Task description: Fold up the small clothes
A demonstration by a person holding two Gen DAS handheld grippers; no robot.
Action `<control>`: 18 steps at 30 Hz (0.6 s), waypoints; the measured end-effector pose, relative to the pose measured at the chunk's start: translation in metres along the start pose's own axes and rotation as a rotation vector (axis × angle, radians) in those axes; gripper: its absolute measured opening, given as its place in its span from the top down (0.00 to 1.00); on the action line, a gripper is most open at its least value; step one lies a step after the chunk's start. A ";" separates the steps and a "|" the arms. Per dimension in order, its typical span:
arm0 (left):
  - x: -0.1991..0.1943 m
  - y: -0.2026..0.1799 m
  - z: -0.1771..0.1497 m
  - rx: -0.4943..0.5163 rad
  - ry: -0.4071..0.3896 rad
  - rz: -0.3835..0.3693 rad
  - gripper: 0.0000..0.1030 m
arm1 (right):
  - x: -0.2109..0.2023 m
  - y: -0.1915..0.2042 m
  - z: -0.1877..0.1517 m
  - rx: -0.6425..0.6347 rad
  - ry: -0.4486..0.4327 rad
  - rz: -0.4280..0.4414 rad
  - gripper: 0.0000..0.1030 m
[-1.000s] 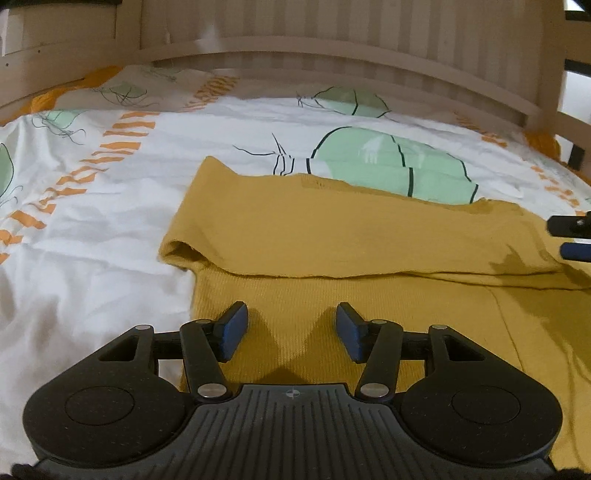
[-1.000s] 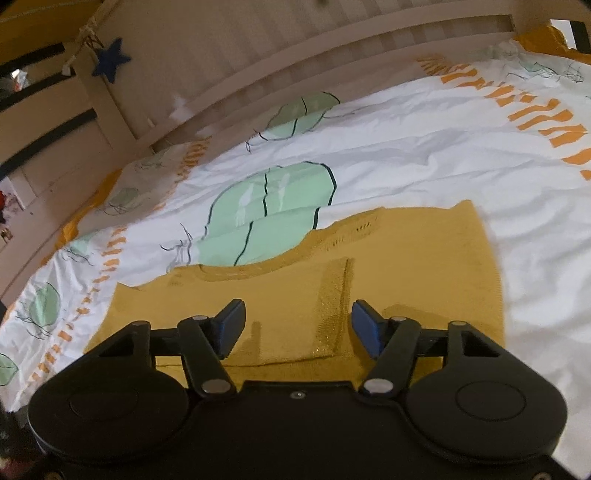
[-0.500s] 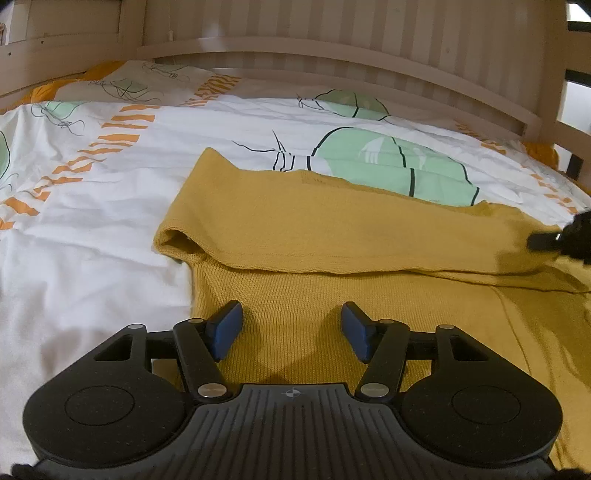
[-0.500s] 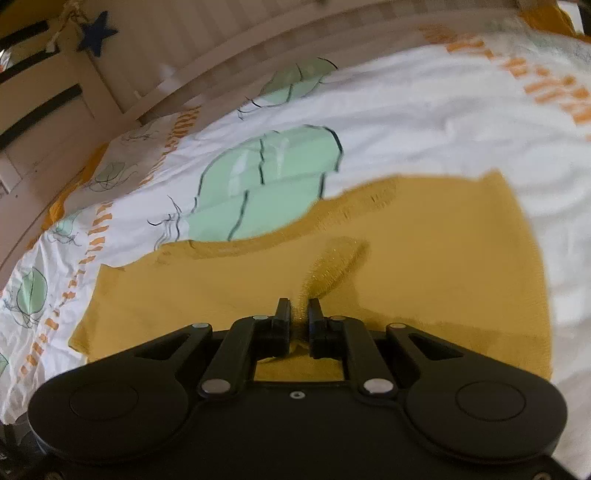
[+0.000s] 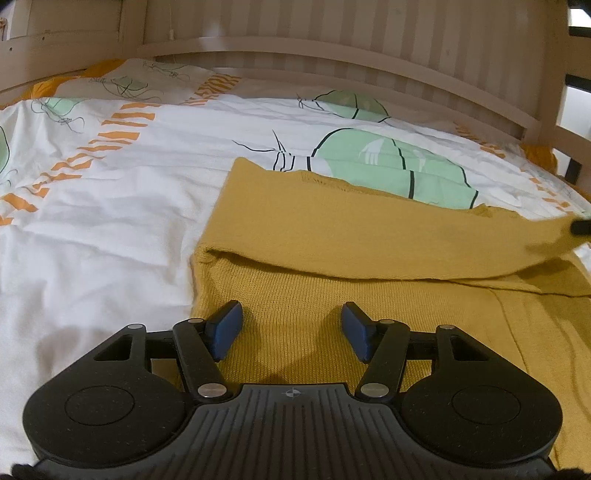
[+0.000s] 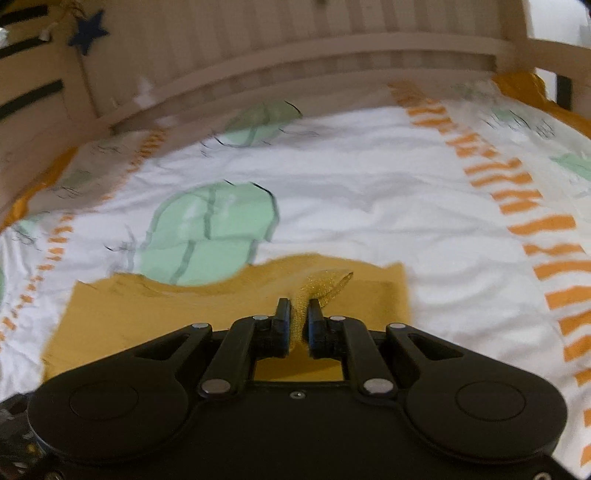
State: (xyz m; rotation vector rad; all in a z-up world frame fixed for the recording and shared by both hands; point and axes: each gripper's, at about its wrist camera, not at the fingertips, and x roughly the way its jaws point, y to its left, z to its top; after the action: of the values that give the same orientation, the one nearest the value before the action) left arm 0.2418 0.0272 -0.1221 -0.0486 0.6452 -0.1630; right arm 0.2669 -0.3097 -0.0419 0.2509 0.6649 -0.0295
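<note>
Knitwear lies flat on the bed for folding, the right gripper pinching its edge to lift it, the left gripper spread over the near part.

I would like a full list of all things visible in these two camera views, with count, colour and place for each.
knit garment: one, mustard yellow, partly folded on the bed cover, in front of both grippers.
bed cover: one, white with green shapes and orange stripes, under the garment.
bed rail: one, pale wood, slatted, behind the bed.
star: one, dark blue, on the wooden frame, upper left of the right view.
left hand-held gripper: one, black with blue pads, open above the garment.
right hand-held gripper: one, black, shut on a raised pinch of the garment.
</note>
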 end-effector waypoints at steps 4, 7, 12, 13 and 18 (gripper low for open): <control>0.000 0.000 0.000 0.000 0.000 0.001 0.44 | 0.018 -0.004 -0.012 0.009 0.066 -0.040 0.76; 0.000 0.000 0.000 -0.001 -0.001 0.001 0.44 | 0.021 -0.007 -0.027 0.012 0.078 -0.070 0.76; 0.000 -0.001 0.001 0.005 0.003 0.001 0.42 | 0.011 -0.003 -0.035 -0.015 0.051 -0.098 0.55; 0.000 -0.001 0.001 0.003 0.004 -0.003 0.41 | 0.009 -0.003 -0.036 -0.015 0.050 -0.099 0.46; 0.000 -0.004 0.004 0.021 0.023 -0.009 0.35 | -0.007 -0.003 -0.044 -0.005 0.071 -0.098 0.31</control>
State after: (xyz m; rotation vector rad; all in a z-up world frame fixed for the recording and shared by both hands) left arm 0.2443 0.0229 -0.1184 -0.0295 0.6658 -0.1797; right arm 0.2343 -0.3029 -0.0717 0.2154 0.7475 -0.1132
